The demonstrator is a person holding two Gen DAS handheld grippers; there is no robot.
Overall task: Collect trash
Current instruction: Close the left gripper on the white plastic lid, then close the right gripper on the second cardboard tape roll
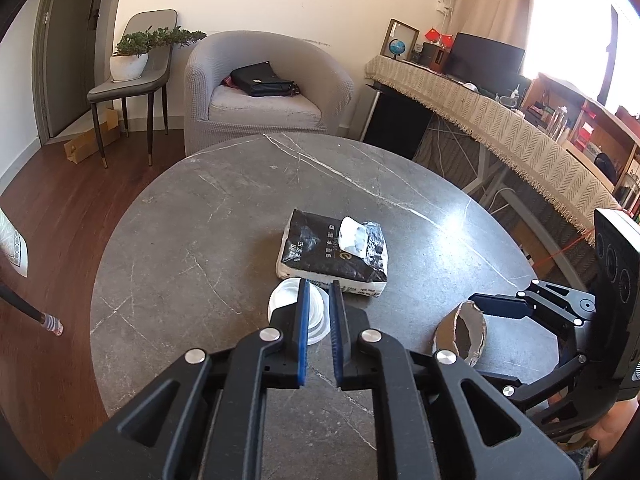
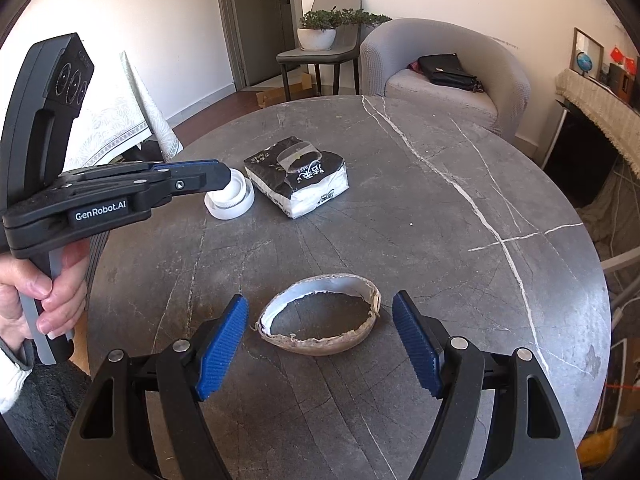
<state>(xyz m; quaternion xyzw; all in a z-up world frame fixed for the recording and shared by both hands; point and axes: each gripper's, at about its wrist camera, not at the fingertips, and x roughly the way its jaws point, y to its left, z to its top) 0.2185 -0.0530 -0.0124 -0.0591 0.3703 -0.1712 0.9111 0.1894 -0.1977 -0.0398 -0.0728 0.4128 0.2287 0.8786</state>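
Home living rm: grey armchair [image 1: 264, 84], potted plant [image 1: 132, 56] on chair, round marble table [image 1: 200, 208], wood floor.

The left gripper [image 1: 320, 300] hangs over a white lid [image 1: 298, 312] with its blue pads close together, a black tissue pack [image 1: 332, 250] just beyond its tips and a torn cardboard ring [image 1: 460, 330] to its right.

Round grey marble table [image 2: 440, 208]; behind it, a grey armchair [image 1: 264, 88] holding a black bag [image 1: 260, 80], beside a potted plant [image 1: 132, 56] on a chair [image 1: 132, 80].
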